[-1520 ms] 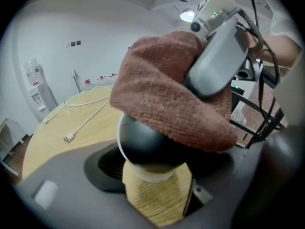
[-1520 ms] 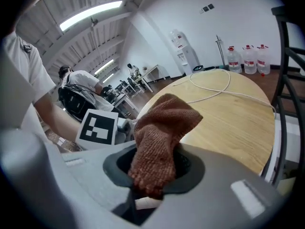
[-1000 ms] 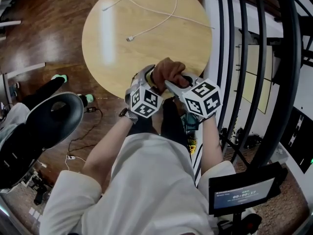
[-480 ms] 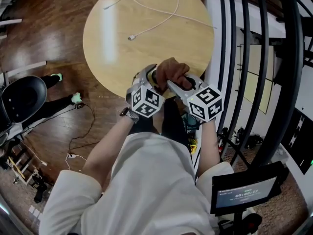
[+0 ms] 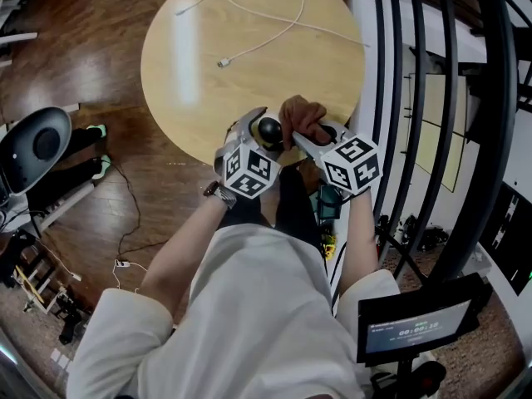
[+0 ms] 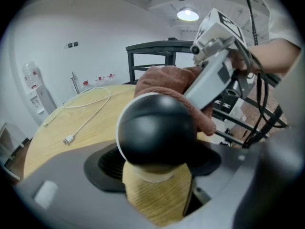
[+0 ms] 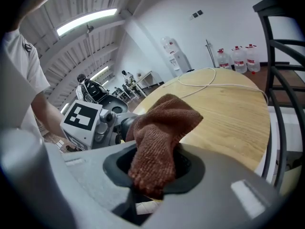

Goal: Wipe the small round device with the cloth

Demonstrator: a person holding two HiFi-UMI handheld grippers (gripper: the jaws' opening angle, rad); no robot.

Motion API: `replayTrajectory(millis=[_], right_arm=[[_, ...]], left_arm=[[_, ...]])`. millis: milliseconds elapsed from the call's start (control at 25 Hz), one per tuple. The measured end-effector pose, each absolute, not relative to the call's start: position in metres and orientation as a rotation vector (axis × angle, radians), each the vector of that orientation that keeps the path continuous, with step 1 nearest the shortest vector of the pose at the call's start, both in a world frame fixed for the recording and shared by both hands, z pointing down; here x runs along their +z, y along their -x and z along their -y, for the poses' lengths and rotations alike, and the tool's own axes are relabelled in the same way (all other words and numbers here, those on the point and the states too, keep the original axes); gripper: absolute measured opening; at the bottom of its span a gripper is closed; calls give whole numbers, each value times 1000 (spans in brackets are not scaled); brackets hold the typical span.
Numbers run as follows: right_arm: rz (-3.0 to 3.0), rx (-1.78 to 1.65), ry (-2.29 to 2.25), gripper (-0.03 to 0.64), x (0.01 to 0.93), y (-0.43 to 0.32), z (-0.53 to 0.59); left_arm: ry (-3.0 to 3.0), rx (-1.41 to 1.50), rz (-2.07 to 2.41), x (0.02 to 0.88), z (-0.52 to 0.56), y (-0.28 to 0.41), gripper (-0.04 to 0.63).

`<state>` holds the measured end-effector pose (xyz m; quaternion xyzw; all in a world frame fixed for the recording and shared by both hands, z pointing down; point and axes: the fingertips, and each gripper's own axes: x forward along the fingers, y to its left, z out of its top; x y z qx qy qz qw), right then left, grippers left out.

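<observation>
The small round device (image 5: 268, 129), a black ball on a pale base, is gripped between the jaws of my left gripper (image 6: 155, 162) over the near edge of the round wooden table (image 5: 208, 98). In the left gripper view the device (image 6: 157, 130) fills the middle. My right gripper (image 7: 155, 175) is shut on a brown cloth (image 7: 159, 132). The cloth (image 5: 303, 116) lies against the device's right side, and the ball's top shows bare. In the right gripper view the cloth hides most of the device.
A white USB cable (image 5: 249, 23) loops across the far half of the table. A black metal railing (image 5: 416, 98) stands close on the right. An office chair (image 5: 37, 144) is on the floor at left, and a small screen (image 5: 416, 327) at lower right.
The cloth, which covered the device's top, has slid off to the right with the right gripper, baring the black ball. The left gripper stayed put. The chair at left has shifted.
</observation>
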<state>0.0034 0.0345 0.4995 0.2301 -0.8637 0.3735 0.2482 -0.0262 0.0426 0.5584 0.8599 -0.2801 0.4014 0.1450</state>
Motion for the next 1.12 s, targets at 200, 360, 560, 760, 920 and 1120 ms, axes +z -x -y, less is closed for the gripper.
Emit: replayTrajectory(millis=[200,360,560,760,920,1120], right_arm=[[2266,1043,-632,104,521,2,-31],[2171,1015,-648,104,547,-1,-29],[2120,1011,-672,104,563,0,-26],[2144,1050,-680,104,557,1,-29],[2220,1183,-719,104,539,-11,-40],[2269,1236,-759,104,520,-29,-49]], left_arm=[[-2474,1161,808,557,-42,29,385],[-2482,1186,797,558,-42,29,385],[-2486,1190,777,560,-42,29,387],[-2592,1281,465,559,-52,34,407],[-2751,1407,127,560,-56,38,408],[-2834,1438,-120,568,-57,29,384]])
